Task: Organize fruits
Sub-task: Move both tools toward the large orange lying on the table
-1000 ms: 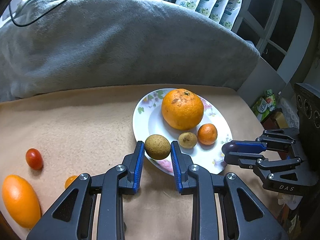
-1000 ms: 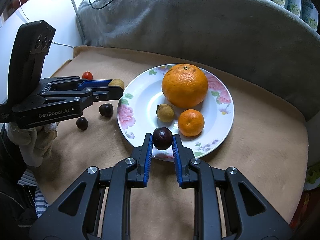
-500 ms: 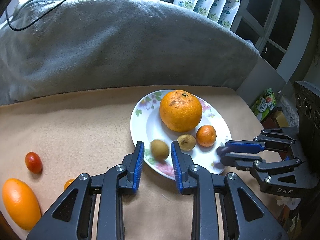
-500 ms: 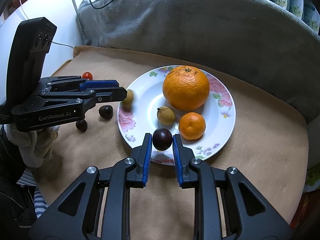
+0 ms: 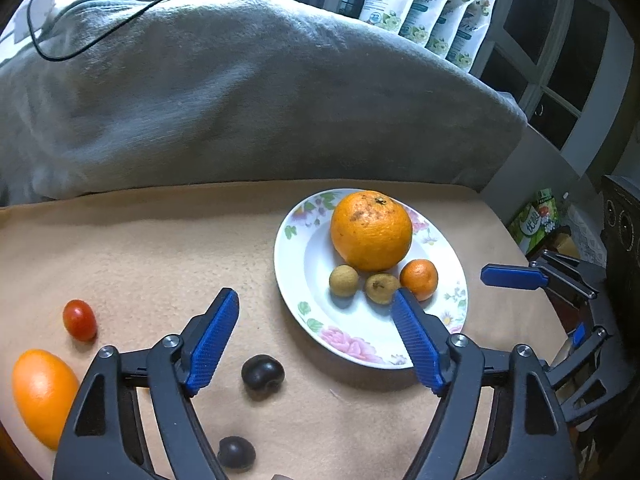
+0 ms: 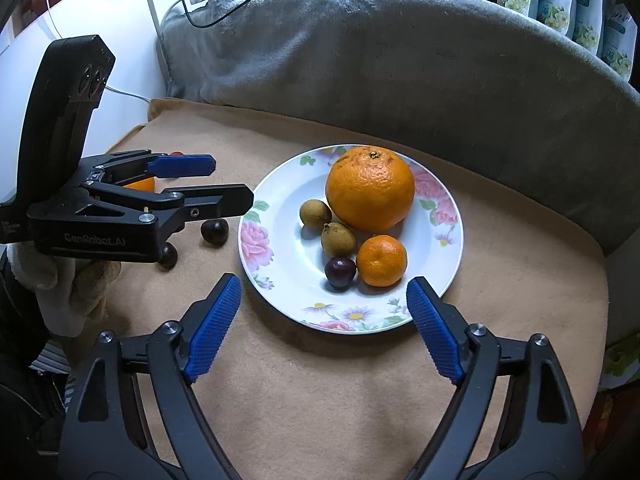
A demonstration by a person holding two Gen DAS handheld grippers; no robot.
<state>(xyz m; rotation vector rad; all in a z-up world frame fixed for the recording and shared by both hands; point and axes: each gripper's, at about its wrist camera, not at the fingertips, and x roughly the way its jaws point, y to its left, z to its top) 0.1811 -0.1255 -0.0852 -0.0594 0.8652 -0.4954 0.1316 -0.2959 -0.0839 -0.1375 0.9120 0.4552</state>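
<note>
**Both jaws wide and empty; loose fruit lies on the left gripper's side**

Jaws: left gripper (image 5: pixel 316 334) spread wide, nothing between the blue pads. Right gripper (image 6: pixel 324 322) likewise spread wide, holding nothing.

Left to right across the tan cloth (image 5: pixel 160 248), left wrist view:
- oval orange fruit (image 5: pixel 42 390) at the far left edge, long axis tilted, running near-to-far.
- cherry tomato (image 5: pixel 80 320) just beyond it, apart from it.
- dark round fruit (image 5: pixel 263 372) low between the left gripper's fingers, nearer the left finger; a second dark fruit (image 5: pixel 236 453) closer still to the camera, partly cut off by the gripper body.
- floral plate (image 5: pixel 360 344) right of centre. On it: big orange (image 5: pixel 371 230) at the back, two brown-green small fruits (image 5: pixel 344 280) and (image 5: pixel 382 288) in front, small mandarin (image 5: pixel 419 279) on the right. The left gripper's right finger overlaps the plate's near rim in this view; contact cannot be told.

Right wrist view adds a dark plum-like fruit (image 6: pixel 340 272) on the plate, touching or just beside the mandarin, ahead of the right gripper's open fingers.

Judgement: four fruits at least sit off the plate, all on the left gripper's side. The nearer dark fruits lie below and just short of its fingertips, so the left gripper is the closer one. Both being round, approach angle matters little; the gripper must drop and draw back slightly to straddle one. The oval fruit would want the fingers across its short axis.
</note>
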